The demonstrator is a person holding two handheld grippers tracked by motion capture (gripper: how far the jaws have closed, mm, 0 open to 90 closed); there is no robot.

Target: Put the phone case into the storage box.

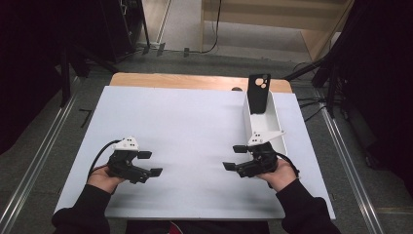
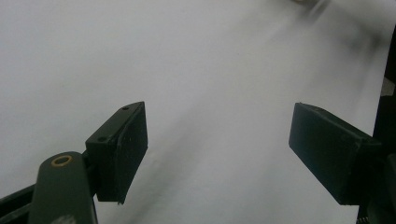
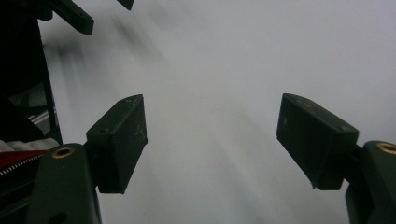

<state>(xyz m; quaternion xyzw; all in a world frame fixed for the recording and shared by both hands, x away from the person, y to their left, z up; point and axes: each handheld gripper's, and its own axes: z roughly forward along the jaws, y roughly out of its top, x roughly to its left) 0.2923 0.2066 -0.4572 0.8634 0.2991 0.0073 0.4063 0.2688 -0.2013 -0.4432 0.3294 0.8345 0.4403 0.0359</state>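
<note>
The far end of the white tray (image 1: 277, 127) is being partly covered by the black phone case (image 1: 258, 92), which is being propped upright in it, camera cutouts at the top. The near end of the tray is being hidden behind the right gripper (image 1: 234, 157) and its grey plate. A small dark thing at the table's (image 1: 185, 126) far edge is being left too small to be made out. The person's sleeves are being cut off by the bottom edge of the high view.

In the 2 gripper views the white table surface is being blurred, and dark shapes at the frame edges cannot be identified.

Both grippers are being held low over the table near its front edge, well apart. The left gripper (image 1: 150, 163) is being kept with its 2 jaws spread wide, nothing between them. The right gripper's jaws are likewise being held apart and empty. The phone case is being left well beyond the right gripper's fingertips, toward the far right of the table, untouched by either gripper
</note>
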